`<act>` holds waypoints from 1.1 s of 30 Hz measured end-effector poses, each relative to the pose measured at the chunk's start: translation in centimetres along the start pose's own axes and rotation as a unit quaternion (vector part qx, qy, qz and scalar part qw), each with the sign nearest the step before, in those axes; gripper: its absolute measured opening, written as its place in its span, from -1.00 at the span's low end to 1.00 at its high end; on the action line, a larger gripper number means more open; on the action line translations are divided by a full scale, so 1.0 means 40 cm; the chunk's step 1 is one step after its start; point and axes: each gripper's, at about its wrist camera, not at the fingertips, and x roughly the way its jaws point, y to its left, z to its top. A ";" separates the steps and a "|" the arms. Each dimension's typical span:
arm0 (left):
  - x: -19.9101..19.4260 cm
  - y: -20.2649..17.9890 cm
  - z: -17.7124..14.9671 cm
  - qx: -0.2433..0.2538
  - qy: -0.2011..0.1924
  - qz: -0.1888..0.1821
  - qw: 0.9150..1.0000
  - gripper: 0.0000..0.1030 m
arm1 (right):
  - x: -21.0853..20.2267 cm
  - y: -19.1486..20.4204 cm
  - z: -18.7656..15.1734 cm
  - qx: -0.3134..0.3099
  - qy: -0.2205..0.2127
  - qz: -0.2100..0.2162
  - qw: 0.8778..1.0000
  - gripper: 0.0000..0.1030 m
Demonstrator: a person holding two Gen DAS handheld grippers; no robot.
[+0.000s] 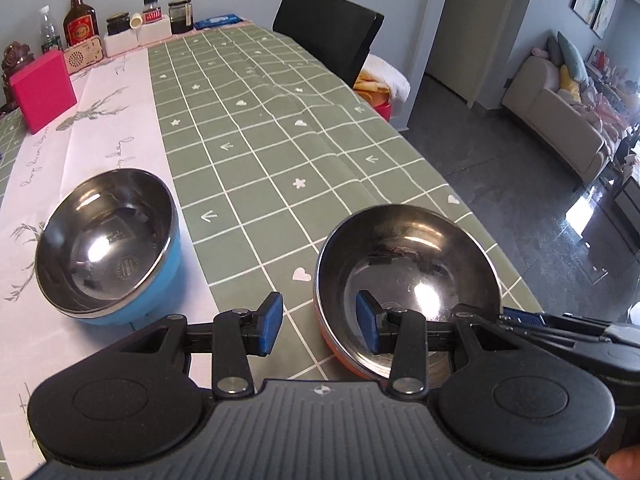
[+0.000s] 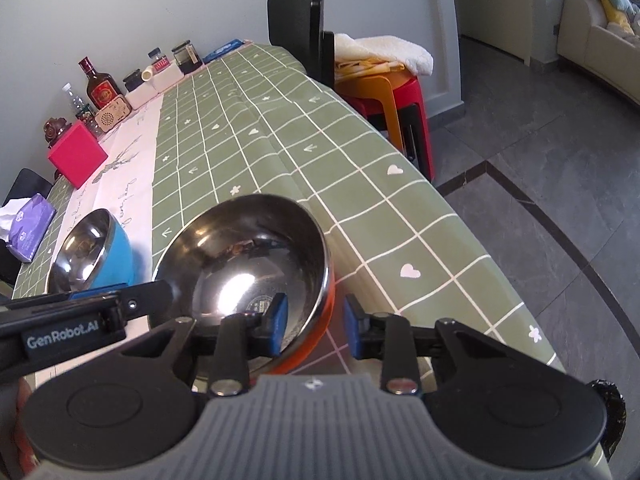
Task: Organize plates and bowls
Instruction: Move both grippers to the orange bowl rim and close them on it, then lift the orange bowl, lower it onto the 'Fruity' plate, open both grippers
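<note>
An orange-walled steel bowl [image 1: 408, 276] stands near the table's front right edge; it also shows in the right wrist view [image 2: 244, 264]. My left gripper [image 1: 318, 322] is open, its jaws straddling the bowl's left rim, one pad inside and one outside. My right gripper [image 2: 316, 326] is open, straddling the bowl's right rim the same way. A blue-walled steel bowl [image 1: 106, 240] stands apart to the left on the pink runner; it shows in the right wrist view too [image 2: 90, 254].
Green checked tablecloth [image 1: 280, 140] covers the table. A pink box [image 1: 42, 90], bottles and jars [image 1: 80, 20] line the far wall. A black chair [image 1: 326, 26] and stacked stools [image 2: 400, 92] stand at the right. A purple tissue pack [image 2: 30, 226] lies left.
</note>
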 end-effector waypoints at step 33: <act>-0.113 0.021 -0.076 -0.014 0.025 0.071 0.997 -0.71 | -0.062 0.055 -0.029 -0.019 0.023 0.067 0.997 -0.79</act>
